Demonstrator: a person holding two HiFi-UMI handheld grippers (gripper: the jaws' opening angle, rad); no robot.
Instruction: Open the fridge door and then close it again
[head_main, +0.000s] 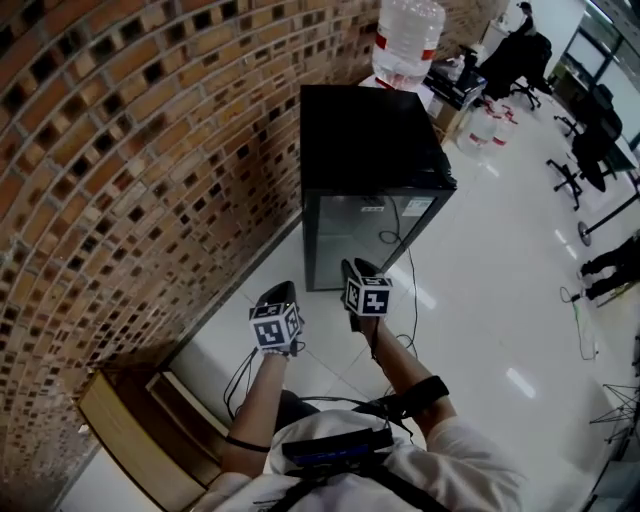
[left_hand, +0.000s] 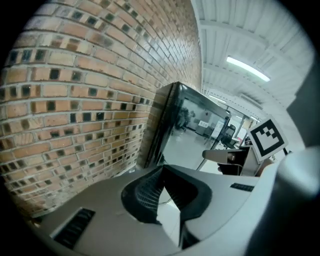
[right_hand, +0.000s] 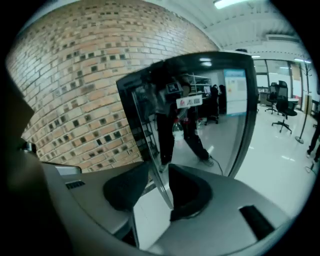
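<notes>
A small black fridge (head_main: 370, 140) with a glass door (head_main: 365, 235) stands against the brick wall, door closed. Both grippers hang in front of it, apart from it. My left gripper (head_main: 282, 292) is shut with nothing in it; in its own view the pads (left_hand: 150, 192) meet and the fridge (left_hand: 192, 125) lies ahead. My right gripper (head_main: 355, 268) sits nearer the door. In the right gripper view its jaws (right_hand: 159, 182) stand partly apart with a gap between the pads, and the left edge of the glass door (right_hand: 200, 110) shows through that gap without being pinched.
The brick wall (head_main: 130, 150) runs along the left. A wooden cabinet (head_main: 130, 420) stands at lower left. A large water bottle (head_main: 408, 40) stands behind the fridge. A cable (head_main: 410, 300) trails on the white floor. Office chairs (head_main: 590, 160) are at the right.
</notes>
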